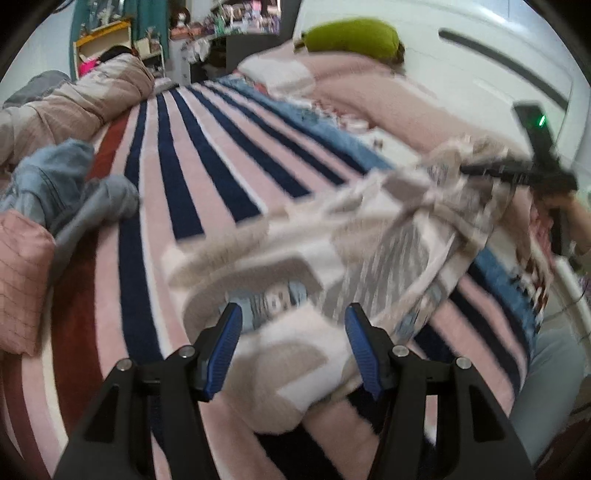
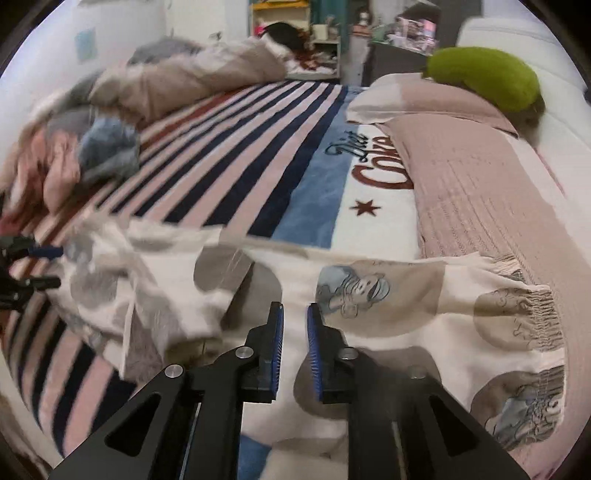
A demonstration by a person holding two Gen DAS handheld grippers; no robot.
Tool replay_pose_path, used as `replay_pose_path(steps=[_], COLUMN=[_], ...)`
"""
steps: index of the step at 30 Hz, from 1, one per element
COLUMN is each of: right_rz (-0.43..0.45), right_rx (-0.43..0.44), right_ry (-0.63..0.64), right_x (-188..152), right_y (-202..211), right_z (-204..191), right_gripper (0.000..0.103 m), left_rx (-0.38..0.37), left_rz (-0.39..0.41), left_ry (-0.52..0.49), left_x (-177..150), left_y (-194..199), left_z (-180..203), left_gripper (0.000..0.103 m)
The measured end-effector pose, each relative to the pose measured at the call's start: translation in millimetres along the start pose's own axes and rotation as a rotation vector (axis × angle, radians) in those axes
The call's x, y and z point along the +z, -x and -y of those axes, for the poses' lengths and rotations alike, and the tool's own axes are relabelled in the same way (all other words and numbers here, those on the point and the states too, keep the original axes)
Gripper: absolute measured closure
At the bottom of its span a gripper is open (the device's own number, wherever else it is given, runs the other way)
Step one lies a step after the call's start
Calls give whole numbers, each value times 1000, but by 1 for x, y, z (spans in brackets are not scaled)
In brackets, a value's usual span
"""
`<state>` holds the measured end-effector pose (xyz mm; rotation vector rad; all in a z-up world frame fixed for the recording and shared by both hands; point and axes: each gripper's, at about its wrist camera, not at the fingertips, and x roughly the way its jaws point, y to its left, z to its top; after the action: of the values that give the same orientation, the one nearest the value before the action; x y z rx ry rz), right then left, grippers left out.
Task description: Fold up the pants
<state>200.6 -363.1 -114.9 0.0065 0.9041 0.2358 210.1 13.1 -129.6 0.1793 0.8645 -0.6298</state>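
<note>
The pants (image 1: 295, 254) are cream with grey-beige patches and blue cartoon prints, and they lie across a striped blanket (image 1: 192, 173) on a bed. My left gripper (image 1: 293, 332) has a bunched end of the pants between its blue pads and is shut on it, half wide. In the right wrist view the left gripper (image 2: 59, 266) sits at the pants' left end. My right gripper (image 2: 295, 321) is nearly closed on a fold of the pants (image 2: 406, 314) near the gathered waistband (image 2: 532, 317). In the left wrist view the right gripper (image 1: 465, 170) holds cloth raised off the bed.
A heap of denim and pink clothes (image 1: 55, 192) lies at the blanket's left. A beige quilt (image 1: 74, 99) is behind it. Pink pillows (image 2: 461, 177) and a green cushion (image 2: 484, 77) line the right side by a white wall. Shelves (image 2: 280, 14) stand beyond the bed.
</note>
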Motion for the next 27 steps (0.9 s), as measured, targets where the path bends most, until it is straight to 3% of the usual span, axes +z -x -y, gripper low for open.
replay_pose_path(steps=[3, 5, 6, 9, 12, 13, 14, 15, 18, 24, 27], right_rz=[-40, -67, -77, -118, -129, -124, -111, -95, -19, -32, -61], right_rx=[142, 217, 240, 279, 338, 329, 296, 247, 117, -54, 58], right_ry=[-30, -56, -65, -90, -121, -113, -86, -48, 22, 74, -34], right_x=[5, 7, 7, 8, 9, 12, 14, 16, 25, 32, 33], right_y=[-20, -34, -41, -61, -75, -78, -79, -78, -67, -69, -73], right_z=[0, -2, -4, -8, -9, -13, -18, -23, -32, -27, -8], right_gripper=[92, 80, 74, 68, 69, 71, 90, 101, 102, 102, 99], left_rx=[-6, -11, -15, -21, -29, -28, -24, -22, -12, -5, -5], left_rz=[71, 113, 129, 165, 141, 137, 138, 130, 109, 120, 113], left_ry=[18, 34, 43, 75, 89, 89, 97, 111, 125, 92, 88], left_x=[18, 32, 38, 54, 52, 48, 45, 40, 31, 29, 28], left_y=[8, 7, 4, -11, -27, -30, -33, -35, -40, -39, -40], left_z=[-3, -6, -9, -18, -28, -30, -33, -36, -40, -32, -31], left_gripper=[49, 49, 49, 49, 49, 49, 49, 49, 49, 49, 49])
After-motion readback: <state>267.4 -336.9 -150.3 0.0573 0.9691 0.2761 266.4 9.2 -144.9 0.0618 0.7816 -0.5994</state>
